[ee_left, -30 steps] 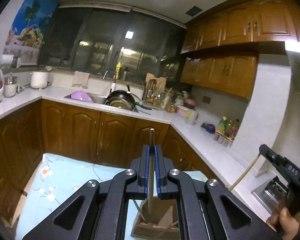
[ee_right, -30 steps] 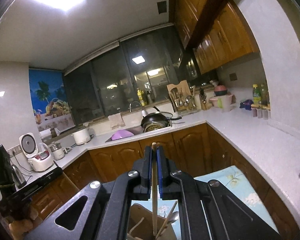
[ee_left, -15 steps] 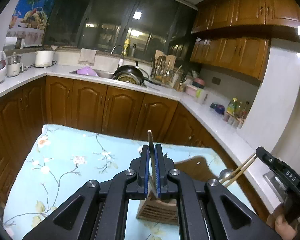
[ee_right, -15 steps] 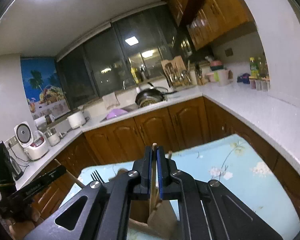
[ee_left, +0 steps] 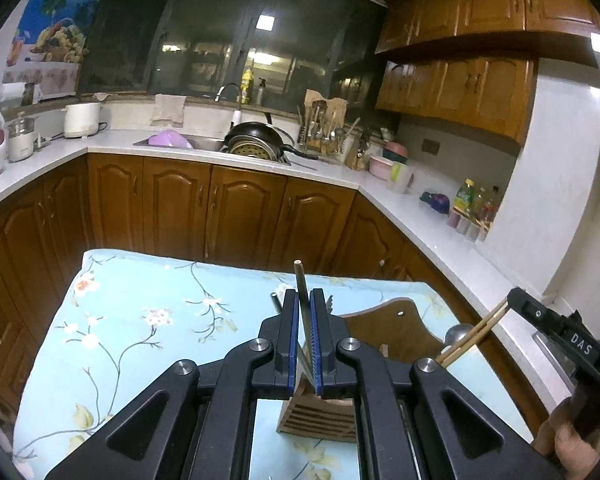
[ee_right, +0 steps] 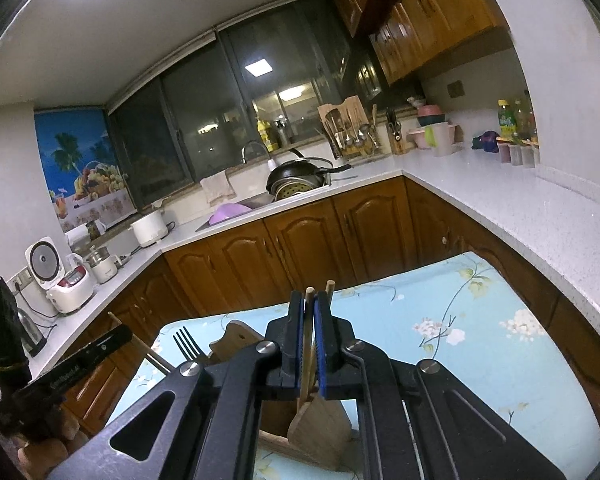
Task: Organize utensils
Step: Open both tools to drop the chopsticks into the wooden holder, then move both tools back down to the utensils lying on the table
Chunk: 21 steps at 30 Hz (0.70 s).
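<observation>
Wooden and slender, one chopstick (ee_left: 300, 280) is clamped between the closed fingers of the left gripper (ee_left: 305, 316), another chopstick (ee_right: 309, 312) likewise by the right gripper (ee_right: 309, 320); both are held over the slatted wooden holder (ee_left: 316, 420) on the floral cloth (ee_left: 140, 320)

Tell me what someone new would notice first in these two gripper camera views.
Front and centre, the left gripper is clamped on a thin wooden stick above a wooden utensil holder on the blue floral tablecloth. The right gripper pinches a chopstick over that holder too. Behind, a black pan sits in the sink.
</observation>
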{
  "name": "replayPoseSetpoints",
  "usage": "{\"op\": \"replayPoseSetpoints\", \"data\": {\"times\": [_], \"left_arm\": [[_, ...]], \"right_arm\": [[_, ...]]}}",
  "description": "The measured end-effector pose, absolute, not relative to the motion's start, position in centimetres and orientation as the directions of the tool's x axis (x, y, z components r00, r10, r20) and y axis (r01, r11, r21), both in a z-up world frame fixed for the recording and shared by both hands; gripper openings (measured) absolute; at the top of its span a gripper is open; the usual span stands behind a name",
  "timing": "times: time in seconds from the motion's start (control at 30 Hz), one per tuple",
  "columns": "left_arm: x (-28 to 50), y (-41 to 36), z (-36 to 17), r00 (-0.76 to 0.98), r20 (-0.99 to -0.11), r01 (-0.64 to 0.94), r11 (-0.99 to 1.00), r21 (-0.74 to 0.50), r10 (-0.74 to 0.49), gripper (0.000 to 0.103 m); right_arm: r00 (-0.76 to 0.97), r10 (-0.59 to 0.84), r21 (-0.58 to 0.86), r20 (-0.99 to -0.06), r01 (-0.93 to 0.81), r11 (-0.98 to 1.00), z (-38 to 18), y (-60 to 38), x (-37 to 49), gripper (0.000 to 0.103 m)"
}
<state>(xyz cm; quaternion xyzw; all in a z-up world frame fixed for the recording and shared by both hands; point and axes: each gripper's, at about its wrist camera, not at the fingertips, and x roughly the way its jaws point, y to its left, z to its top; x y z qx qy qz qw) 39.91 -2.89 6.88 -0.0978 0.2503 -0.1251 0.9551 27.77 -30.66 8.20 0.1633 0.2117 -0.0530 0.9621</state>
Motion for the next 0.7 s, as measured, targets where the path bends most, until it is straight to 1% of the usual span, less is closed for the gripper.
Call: {"op": "replayPoseSetpoints", "data": {"times": [0.03, 0.07, 0.1, 0.13, 0.17, 0.2, 0.23, 0.3, 0.33, 0.37, 0.4, 0.43, 0.5, 0.53, 0.6, 0.7], "left_arm": [[39.2, -2.7, 6.4, 0.840, -0.457, 0.193, 0.949, -0.251, -0.292, 0.004], [39.1, -2.5, 6.5, 0.836, -0.460, 0.197, 0.946, -0.256, -0.299, 0.005], [38.9, -2.4, 6.5, 0.835, -0.460, 0.197, 0.945, -0.260, -0.300, 0.007], [38.7, -2.2, 6.7, 0.836, -0.459, 0.196, 0.944, -0.265, -0.302, 0.010], [38.5, -2.0, 7.0, 0.837, -0.455, 0.194, 0.943, -0.272, -0.303, 0.019], [38.2, -1.7, 7.2, 0.840, -0.444, 0.199, 0.938, -0.283, -0.312, 0.025], [37.8, -1.5, 7.4, 0.844, -0.436, 0.199, 0.937, -0.286, -0.312, 0.028], [36.9, -1.3, 7.8, 0.857, -0.421, 0.195, 0.943, -0.270, -0.297, 0.038], [36.3, -1.1, 8.0, 0.862, -0.412, 0.196, 0.944, -0.266, -0.295, 0.040], [35.8, -0.8, 8.0, 0.865, -0.406, 0.198, 0.943, -0.266, -0.296, 0.046], [35.2, -0.6, 8.0, 0.867, -0.401, 0.199, 0.943, -0.266, -0.296, 0.051], [34.5, -0.3, 8.1, 0.870, -0.397, 0.197, 0.944, -0.265, -0.293, 0.055], [33.1, 0.5, 7.7, 0.873, -0.397, 0.185, 0.946, -0.266, -0.283, 0.063], [32.5, 0.7, 7.3, 0.872, -0.400, 0.182, 0.946, -0.269, -0.281, 0.065], [31.2, 1.5, 6.7, 0.872, -0.414, 0.158, 0.951, -0.266, -0.261, 0.073], [29.3, 1.8, 6.0, 0.875, -0.440, 0.117, 0.970, -0.214, -0.202, 0.082]], "right_arm": [[0.905, -0.030, 0.298, -0.425, 0.171, 0.939, 8.1, -30.6, 27.8, 0.011], [0.905, -0.032, 0.301, -0.424, 0.174, 0.937, 8.1, -30.7, 27.7, 0.017], [0.907, -0.033, 0.305, -0.420, 0.175, 0.936, 8.2, -30.7, 27.5, 0.021], [0.910, -0.031, 0.310, -0.413, 0.173, 0.935, 8.2, -30.7, 27.3, 0.034], [0.917, -0.027, 0.323, -0.399, 0.168, 0.932, 8.4, -30.8, 26.8, 0.050], [0.924, -0.022, 0.336, -0.382, 0.161, 0.928, 8.6, -30.9, 26.3, 0.055], [0.930, -0.025, 0.342, -0.368, 0.160, 0.926, 8.9, -30.9, 25.8, 0.057], [0.936, -0.037, 0.343, -0.351, 0.165, 0.925, 9.4, -31.0, 24.9, 0.060], [0.938, -0.036, 0.346, -0.345, 0.162, 0.924, 9.5, -31.0, 24.5, 0.066], [0.939, -0.033, 0.349, -0.342, 0.160, 0.923, 9.6, -31.1, 24.2, 0.072], [0.941, -0.031, 0.350, -0.338, 0.157, 0.923, 9.7, -31.0, 23.8, 0.075], [0.941, -0.030, 0.351, -0.337, 0.155, 0.924, 9.7, -31.0, 23.3, 0.078], [0.939, -0.025, 0.350, -0.344, 0.153, 0.924, 9.3, -30.8, 22.2, 0.080], [0.937, -0.022, 0.352, -0.350, 0.153, 0.924, 9.1, -30.8, 21.9, 0.082], [0.929, -0.013, 0.358, -0.370, 0.155, 0.921, 8.3, -30.8, 20.8, 0.086], [0.906, -0.013, 0.359, -0.423, 0.181, 0.916, 6.5, -30.6, 19.1, 0.087]]}}
